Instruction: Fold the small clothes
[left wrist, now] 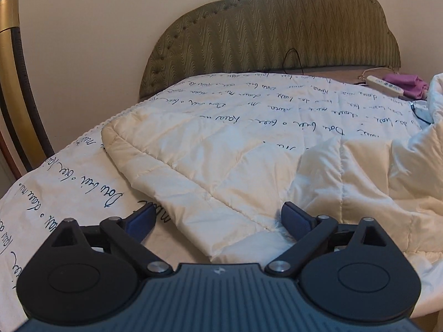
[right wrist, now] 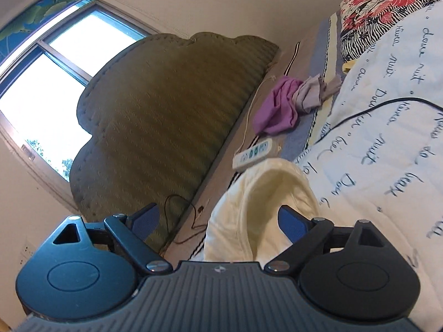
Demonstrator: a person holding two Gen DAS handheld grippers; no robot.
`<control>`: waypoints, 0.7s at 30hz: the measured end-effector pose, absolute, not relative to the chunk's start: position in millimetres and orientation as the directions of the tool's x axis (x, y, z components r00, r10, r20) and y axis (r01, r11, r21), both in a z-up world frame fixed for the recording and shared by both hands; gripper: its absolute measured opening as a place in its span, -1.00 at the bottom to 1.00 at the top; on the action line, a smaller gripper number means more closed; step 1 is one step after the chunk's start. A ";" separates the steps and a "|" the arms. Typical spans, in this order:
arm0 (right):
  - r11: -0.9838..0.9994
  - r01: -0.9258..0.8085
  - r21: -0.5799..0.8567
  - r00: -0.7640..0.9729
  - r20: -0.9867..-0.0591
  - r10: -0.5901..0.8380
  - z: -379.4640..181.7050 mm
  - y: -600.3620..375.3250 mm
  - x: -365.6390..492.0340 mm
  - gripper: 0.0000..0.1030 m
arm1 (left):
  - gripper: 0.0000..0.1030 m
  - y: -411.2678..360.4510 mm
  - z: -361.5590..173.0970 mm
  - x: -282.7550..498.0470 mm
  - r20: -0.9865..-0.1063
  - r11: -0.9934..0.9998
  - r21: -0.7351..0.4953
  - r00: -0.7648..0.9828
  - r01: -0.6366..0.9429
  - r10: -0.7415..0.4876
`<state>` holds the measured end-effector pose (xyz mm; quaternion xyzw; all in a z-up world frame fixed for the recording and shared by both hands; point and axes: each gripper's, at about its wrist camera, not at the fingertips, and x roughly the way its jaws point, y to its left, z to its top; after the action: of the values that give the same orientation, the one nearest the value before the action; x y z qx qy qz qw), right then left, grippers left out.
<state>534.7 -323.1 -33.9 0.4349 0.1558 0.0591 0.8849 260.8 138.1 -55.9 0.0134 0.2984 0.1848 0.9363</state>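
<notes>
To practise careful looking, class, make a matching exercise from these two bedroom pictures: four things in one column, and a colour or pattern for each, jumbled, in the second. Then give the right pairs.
Things
1. headboard
2. power strip
3. crumpled garment
4. pillow

Colours or patterns
A. purple
B. red flowers with zebra stripes
C. olive green with a wavy weave
D. white with green sockets

Pairs: 1-C, 2-D, 3-A, 4-B

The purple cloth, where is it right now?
In the right wrist view the purple cloth lies crumpled near the headboard, just above the white power strip and touching a greyish cloth.
</notes>
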 end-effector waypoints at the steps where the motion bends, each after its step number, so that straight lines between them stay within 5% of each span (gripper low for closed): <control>1: 0.625 0.035 0.780 0.944 -0.232 0.236 -34.5 -320.1 543.5 0.69 | 0.93 137.8 -56.6 261.7 -0.556 0.931 0.139 0.751 -0.339 0.356; 3: 0.648 0.042 0.760 0.944 -0.243 0.224 -32.8 -313.8 554.4 0.44 | 0.94 136.7 -57.8 263.0 -0.560 0.930 0.144 0.747 -0.337 0.357; 5: 0.656 0.043 0.754 0.936 -0.260 0.237 -28.4 -308.8 559.4 -0.44 | 0.94 136.5 -57.5 261.4 -0.558 0.931 0.143 0.749 -0.337 0.357; 7: 0.672 0.027 0.740 0.924 -0.276 0.266 -17.2 -303.2 551.1 -0.81 | 0.94 137.7 -57.2 261.9 -0.560 0.932 0.132 0.751 -0.338 0.352; 18: 0.793 -0.290 0.537 0.877 -0.182 0.444 87.7 -291.3 383.3 -0.88 | 1.00 156.5 -58.3 261.5 -0.588 0.932 0.031 0.748 -0.361 0.309; 19: 0.787 -0.275 0.553 0.874 -0.198 0.445 89.7 -295.3 380.7 -0.75 | 1.00 156.3 -58.4 261.3 -0.587 0.932 0.032 0.748 -0.361 0.310; 21: 0.759 -0.232 0.608 0.865 -0.228 0.447 86.7 -307.4 390.0 -0.12 | 1.00 155.3 -58.5 261.5 -0.587 0.932 0.041 0.747 -0.360 0.314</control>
<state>390.0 -307.4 86.7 0.2940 0.1831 0.1846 0.9198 261.5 155.3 -58.5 -0.0376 0.3069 0.1804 0.9337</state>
